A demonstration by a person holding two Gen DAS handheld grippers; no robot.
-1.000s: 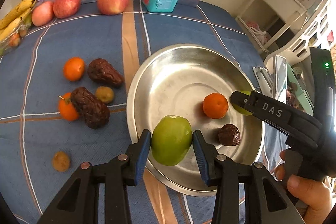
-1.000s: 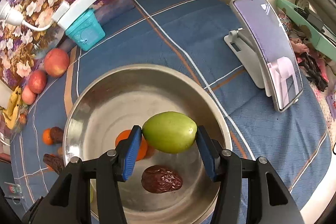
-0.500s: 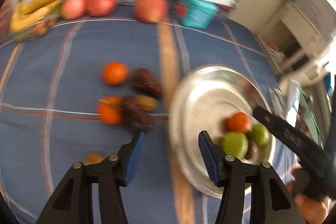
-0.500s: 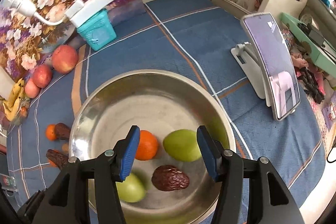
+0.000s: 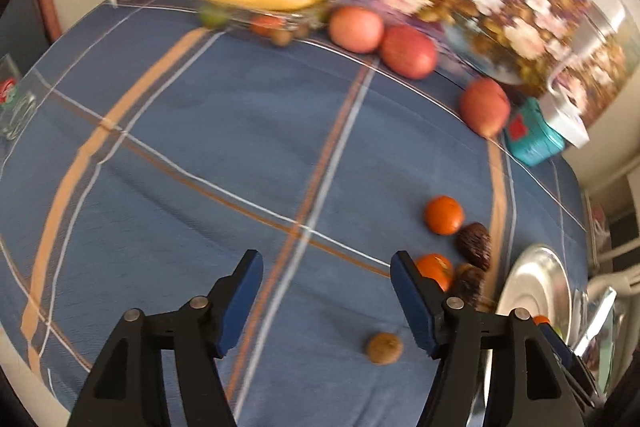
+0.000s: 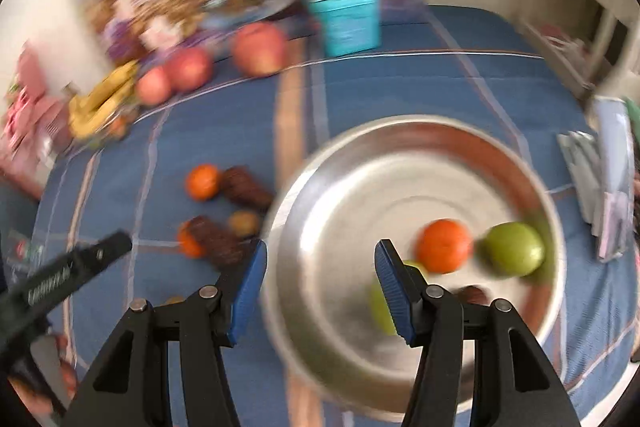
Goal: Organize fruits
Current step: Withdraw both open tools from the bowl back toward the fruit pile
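Left gripper (image 5: 326, 297) empty, jaws opening; oranges (image 5: 443, 215) and dates (image 5: 474, 239) lie just right. Right gripper (image 6: 320, 287) spread, empty, over bowl (image 6: 316, 187). Risk: fast sweep could knock loose fruit rolling.

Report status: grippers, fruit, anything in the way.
Left gripper empty, jaws opening over the cloth. Right gripper open, empty, above the metal bowl. Orange and green fruit in bowl. Nothing in the way.
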